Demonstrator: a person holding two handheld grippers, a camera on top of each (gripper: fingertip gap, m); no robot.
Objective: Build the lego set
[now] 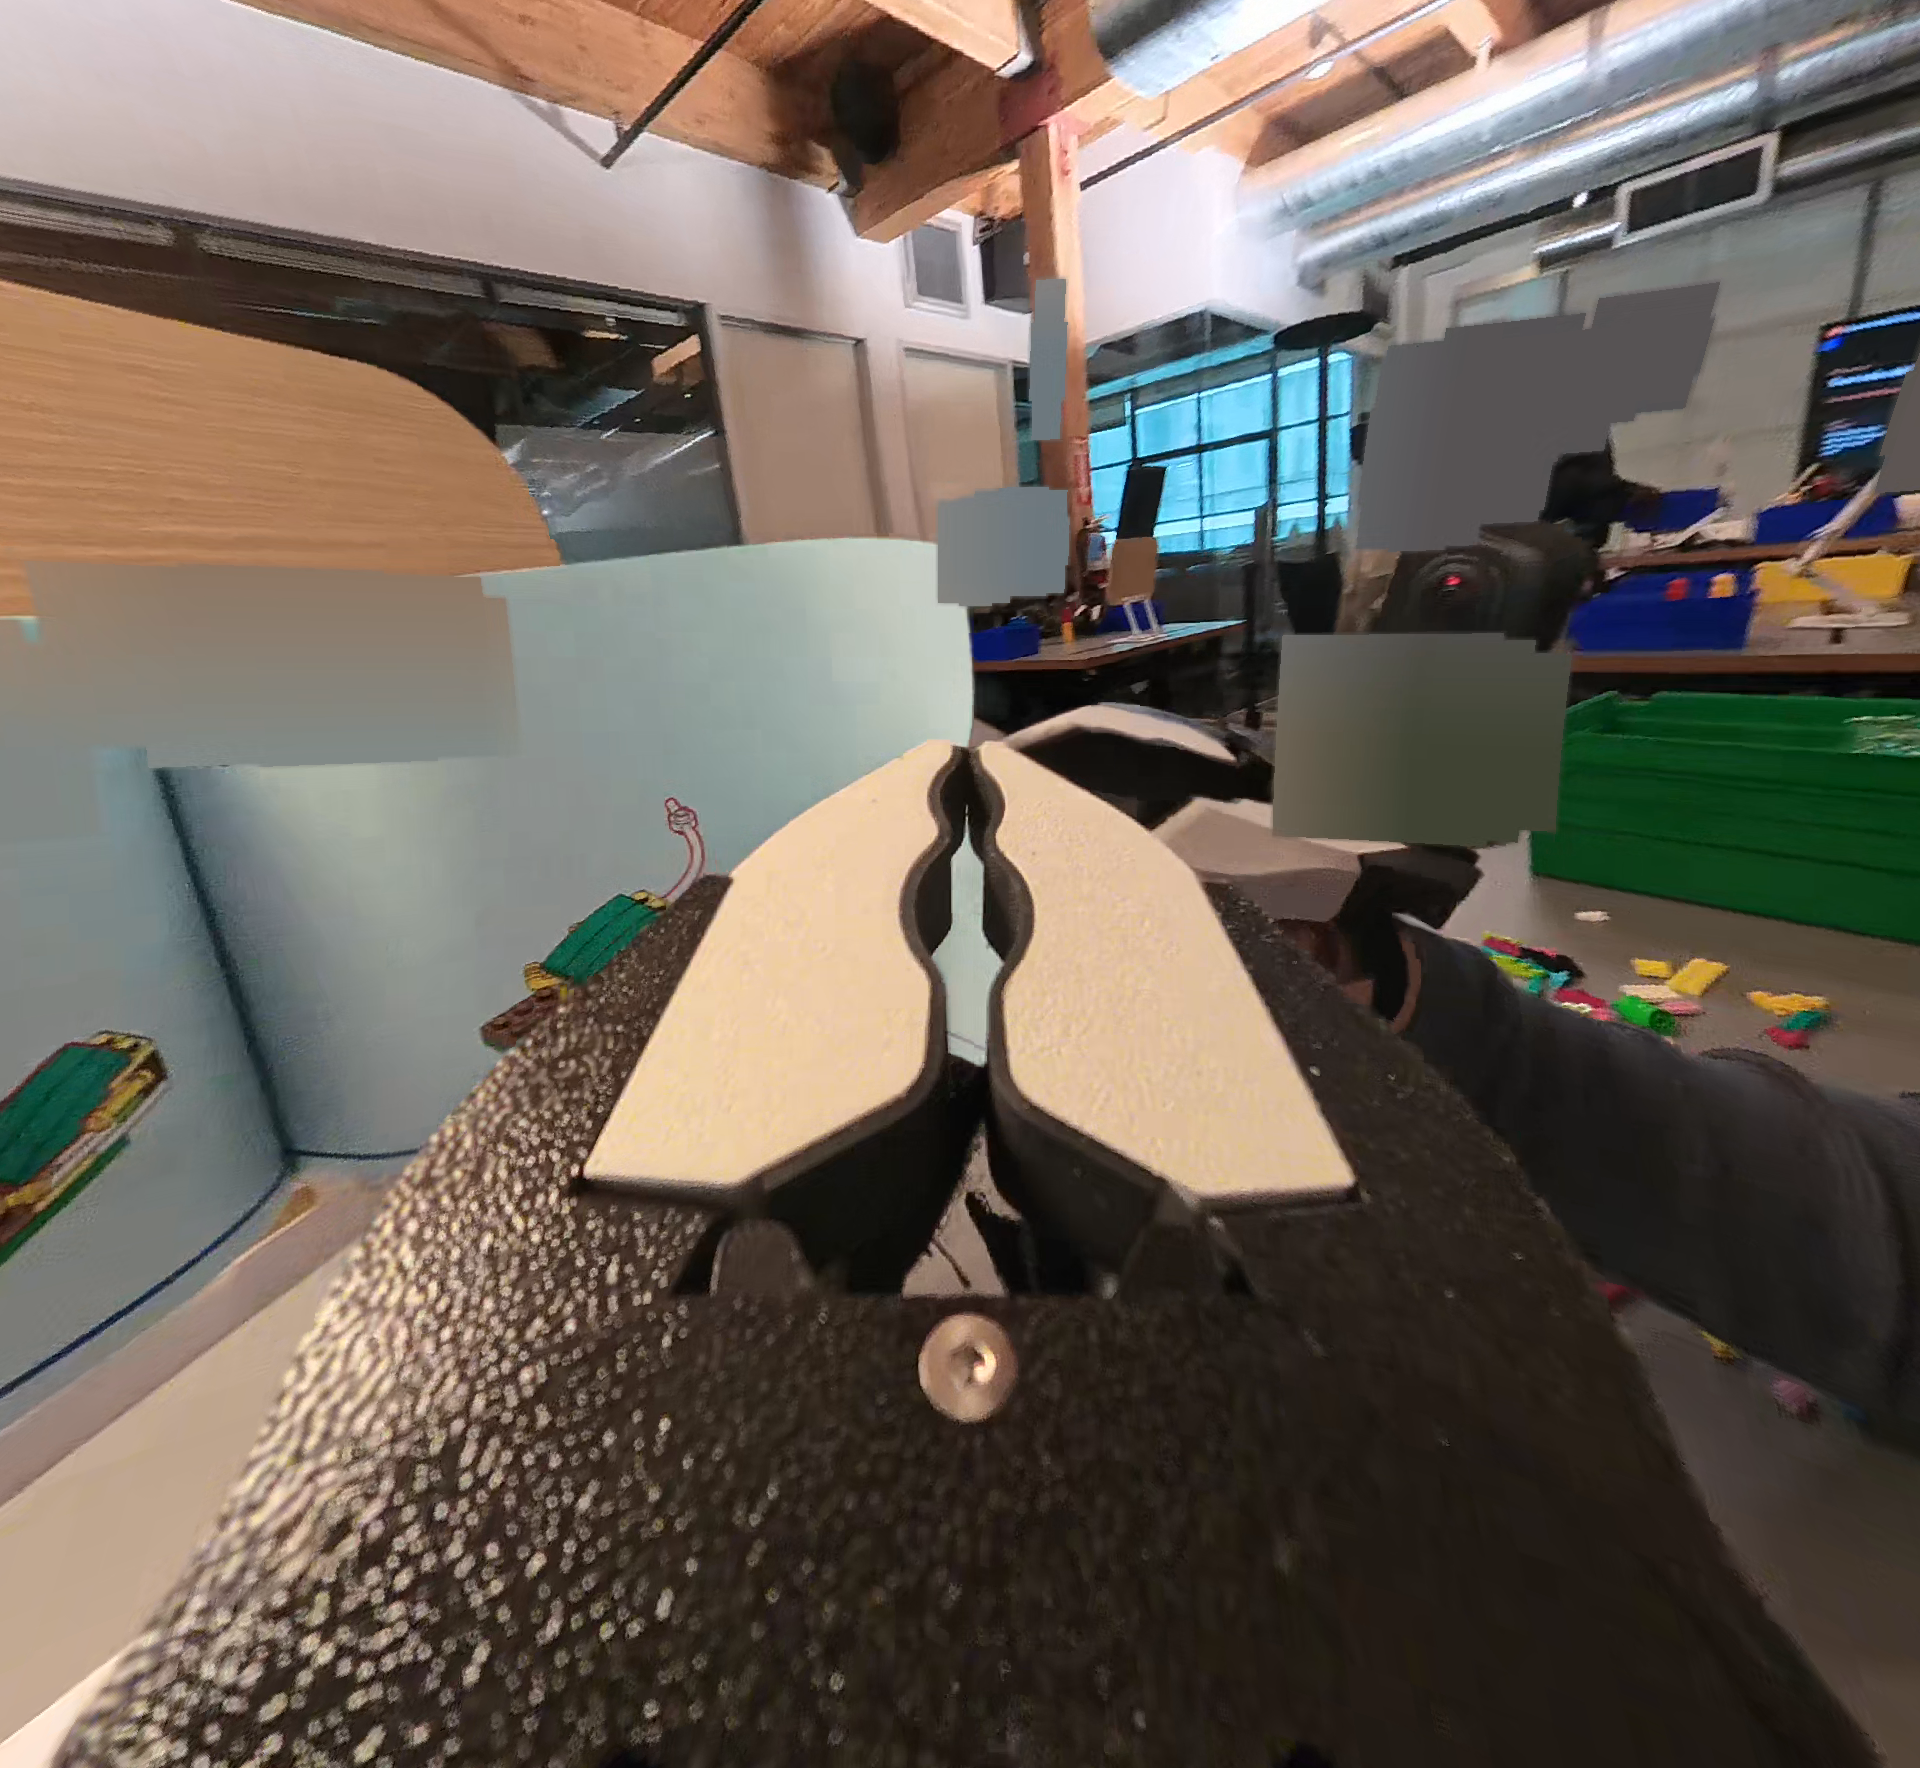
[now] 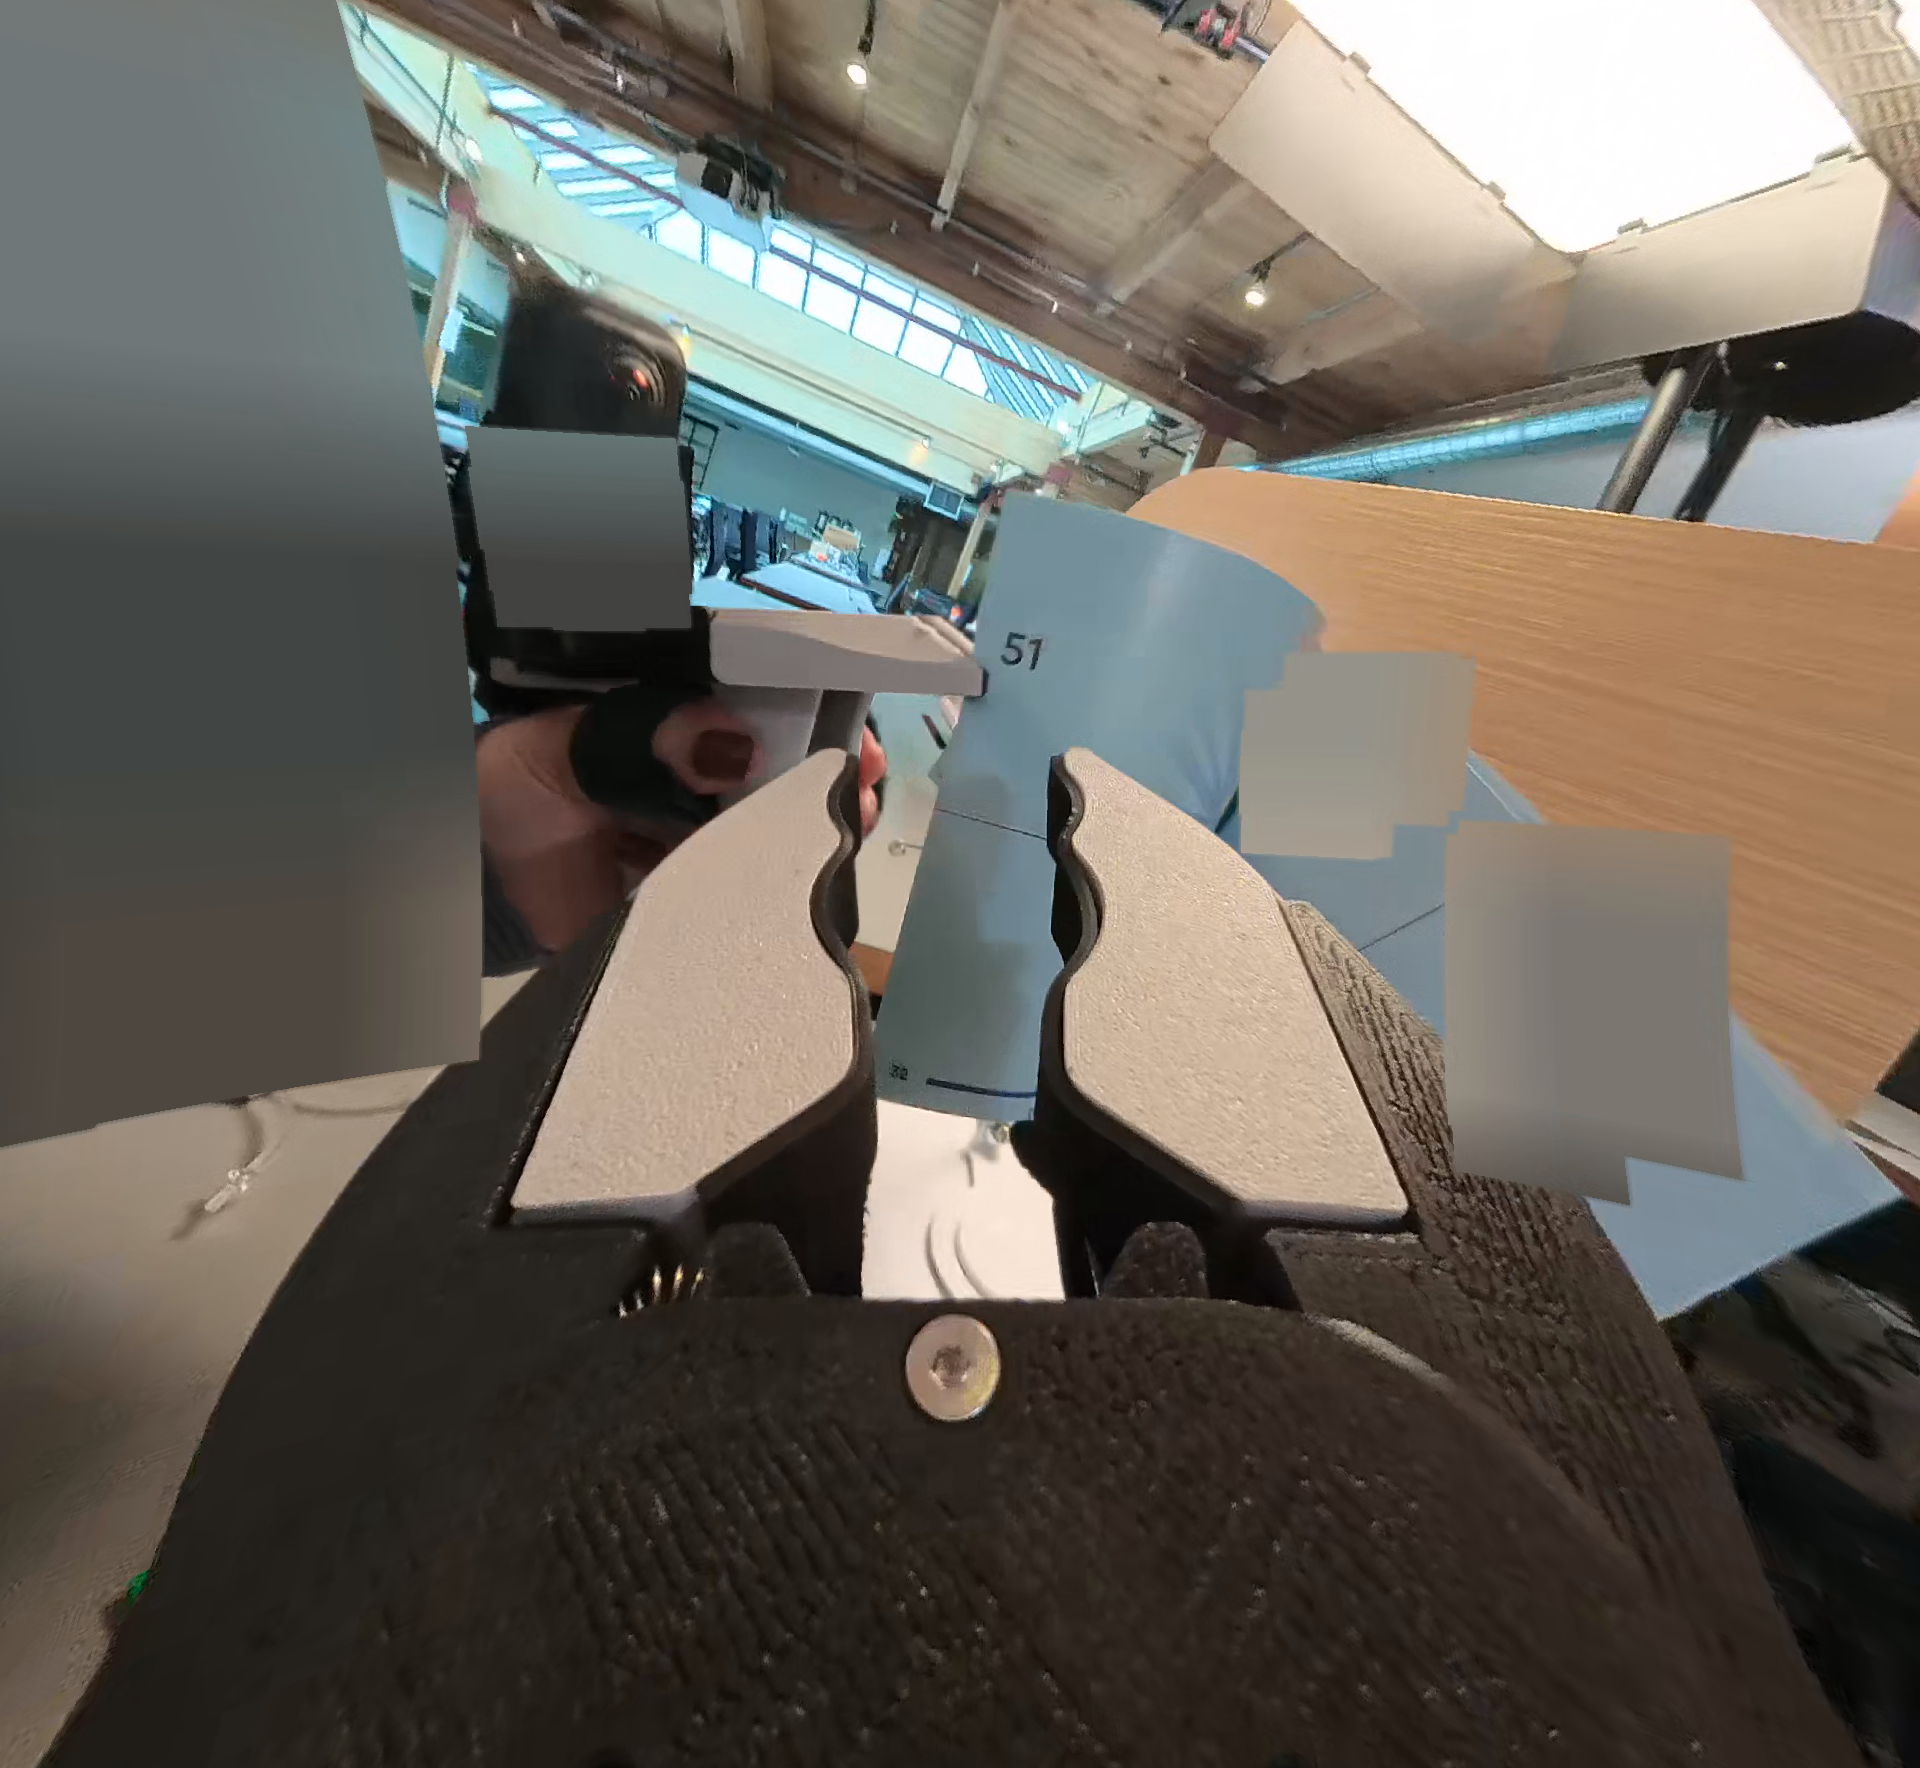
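Observation:
A pale blue instruction booklet (image 1: pixel 665 679) stands open on the table in front of a wooden board (image 1: pixel 208 451). Its pages show pictures of a green and brown build (image 1: pixel 608 929). My left gripper (image 1: pixel 971 768) is shut on the edge of one page, which is lifted. In the right wrist view the left gripper (image 2: pixel 977 679) meets that page (image 2: pixel 1122 679) at its left edge. My right gripper (image 2: pixel 951 783) is open, with the lifted page hanging just beyond its fingertips. The right gripper's fingers (image 1: pixel 1132 731) show behind the left one.
Loose coloured lego pieces (image 1: pixel 1662 991) lie on the grey table to the right. Stacked green trays (image 1: pixel 1714 783) stand behind them. A hand (image 2: pixel 561 814) holds the left gripper's handle. The wooden board (image 2: pixel 1558 679) rises behind the booklet. Workbenches with blue bins (image 1: pixel 1662 617) are far off. Less than 4 cm separates the two grippers' tips.

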